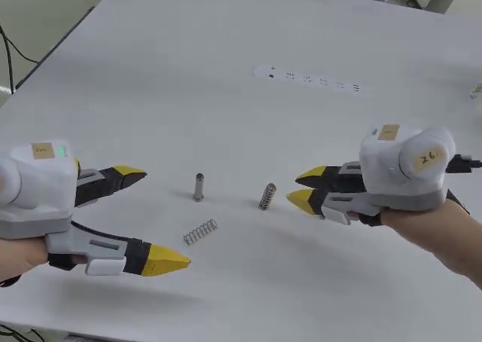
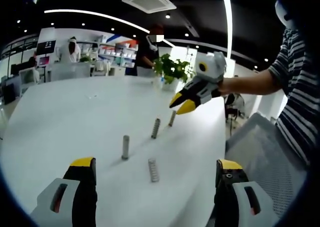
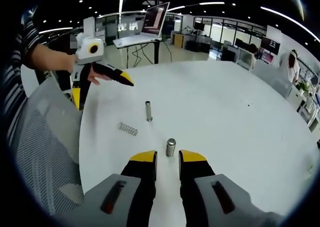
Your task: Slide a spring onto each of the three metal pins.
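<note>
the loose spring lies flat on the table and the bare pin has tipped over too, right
No, the pin stands upright, as the head view shows. The spring does lie flat on the table.

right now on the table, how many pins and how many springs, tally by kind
metal pins: 3 (bare pin, sprung pin, far pin, too small to tell if it carries a spring)
springs: 2 clearly seen (loose spring lying flat, fitted spring)
total: 5
</note>
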### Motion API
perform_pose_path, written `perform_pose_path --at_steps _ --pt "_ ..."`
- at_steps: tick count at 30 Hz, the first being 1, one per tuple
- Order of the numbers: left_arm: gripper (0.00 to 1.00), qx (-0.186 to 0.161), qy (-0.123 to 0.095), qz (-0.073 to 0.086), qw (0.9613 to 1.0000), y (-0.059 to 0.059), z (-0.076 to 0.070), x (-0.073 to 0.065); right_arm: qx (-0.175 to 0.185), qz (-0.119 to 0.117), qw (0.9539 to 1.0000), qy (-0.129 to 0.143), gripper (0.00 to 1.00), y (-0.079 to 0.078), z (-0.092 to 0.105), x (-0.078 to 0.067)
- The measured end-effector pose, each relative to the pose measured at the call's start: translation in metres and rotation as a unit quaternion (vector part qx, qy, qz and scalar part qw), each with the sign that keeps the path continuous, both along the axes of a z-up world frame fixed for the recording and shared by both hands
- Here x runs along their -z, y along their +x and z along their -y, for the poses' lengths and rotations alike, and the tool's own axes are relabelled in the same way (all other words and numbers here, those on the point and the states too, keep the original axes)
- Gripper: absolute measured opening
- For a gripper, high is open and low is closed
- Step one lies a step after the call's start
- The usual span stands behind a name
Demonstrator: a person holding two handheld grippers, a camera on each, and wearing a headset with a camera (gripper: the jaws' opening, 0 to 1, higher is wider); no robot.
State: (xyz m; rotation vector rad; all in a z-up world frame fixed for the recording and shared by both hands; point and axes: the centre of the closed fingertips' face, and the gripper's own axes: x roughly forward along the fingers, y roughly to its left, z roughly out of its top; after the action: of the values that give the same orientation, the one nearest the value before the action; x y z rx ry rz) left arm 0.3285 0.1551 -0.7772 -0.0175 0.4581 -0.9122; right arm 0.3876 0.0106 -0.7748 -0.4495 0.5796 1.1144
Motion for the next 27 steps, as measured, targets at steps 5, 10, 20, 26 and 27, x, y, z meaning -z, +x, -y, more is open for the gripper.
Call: perform_pose_path --at_steps 5,10,20,26,27 --pt "0.96 0.003 0.006 -0.003 1.0000 -0.001 0.002 0.002 0.005 -0.005 1.0000 0.001 0.15 -0.009 0.007 0.004" --pt "0.97 0.001 0.005 -0.002 1.0000 -0.001 0.002 0.001 0.008 -0.014 0.9999 0.001 0.15 -0.016 0.011 0.010" --pt "0.97 0.000 0.005 -0.002 1.0000 -0.002 -0.001 0.002 0.014 -0.027 0.9995 0.001 0.15 -0.024 0.016 0.019" --pt "0.96 0.001 0.004 -0.005 1.0000 -0.004 0.001 0.004 0.006 -0.030 0.9995 -0.004 0.15 -0.027 0.015 0.023" --pt "0.96 0.001 0.004 -0.006 1.0000 -0.004 0.001 0.004 0.005 -0.030 0.9995 -0.005 0.15 -0.027 0.014 0.023"
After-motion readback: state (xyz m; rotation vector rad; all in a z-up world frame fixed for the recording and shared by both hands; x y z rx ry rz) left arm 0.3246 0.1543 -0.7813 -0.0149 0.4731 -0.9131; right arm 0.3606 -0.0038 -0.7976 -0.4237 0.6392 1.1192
